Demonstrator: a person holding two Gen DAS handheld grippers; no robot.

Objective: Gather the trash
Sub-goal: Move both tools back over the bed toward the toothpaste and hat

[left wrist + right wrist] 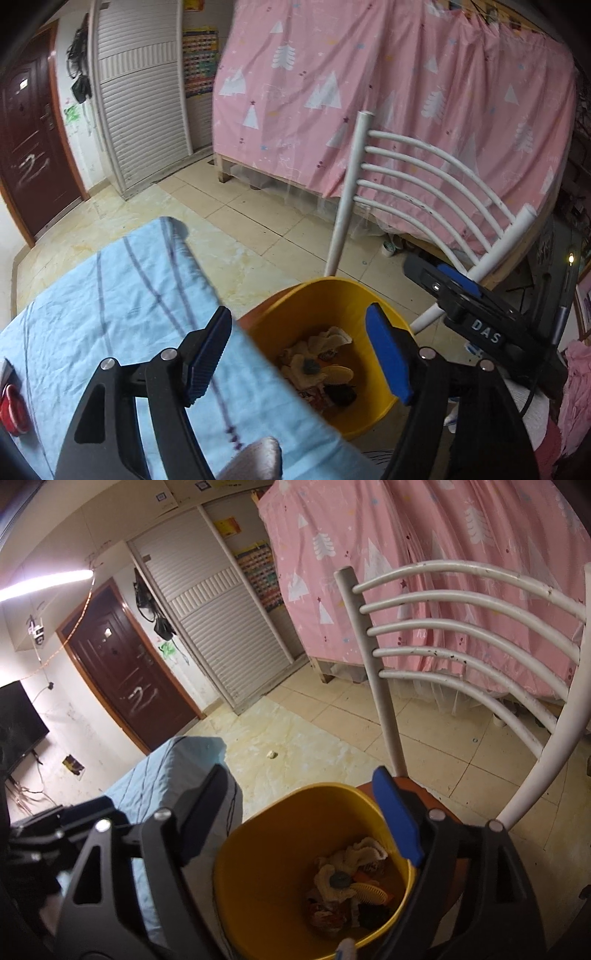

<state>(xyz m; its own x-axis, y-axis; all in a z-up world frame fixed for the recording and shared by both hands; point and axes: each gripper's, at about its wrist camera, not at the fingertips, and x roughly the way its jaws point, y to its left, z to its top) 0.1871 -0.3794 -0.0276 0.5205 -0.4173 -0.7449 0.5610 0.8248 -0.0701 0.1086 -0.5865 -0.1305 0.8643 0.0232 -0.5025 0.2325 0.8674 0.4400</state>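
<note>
Figure. Both pairs of tongs over a yellow bin (258, 867) that stands on a white-backed chair (461, 627) just beside the right edge of the blue-clothed surface (122, 295).

The left tongs (299, 354) stand wide open with nothing between the jaws; one jaw lies over the cloth at the surface edge, the other over the bin's far rim. The right tongs (306, 823) are likewise wide open and hold nothing, and they frame the bin's mouth from above. The trash (347, 890), a heap of pale crumpled cloth or paper, a yellow comb-like piece and darker scraps, lies at the bottom of the bin. A small pale scrap (272, 754) lies on the floor, well apart from the bin. A red round thing (13, 410) sits at the left edge of the surface; whether it is trash cannot be told. A grey, rounded shape (255, 458) at the bottom of the left view and a white one (347, 945) at the bottom of the right view are too close and blurred to identify.

Risks, as judged from this arrangement:
- The bin rests on the chair seat, near its edge; a jaw catching the rim on withdrawal would probably tip it and spill the contents.
- The two pairs of tongs work close together over one opening; they may collide.
- The left jaw near the cloth could snag and drag it.
- The floor scrap may be overlooked.
</note>
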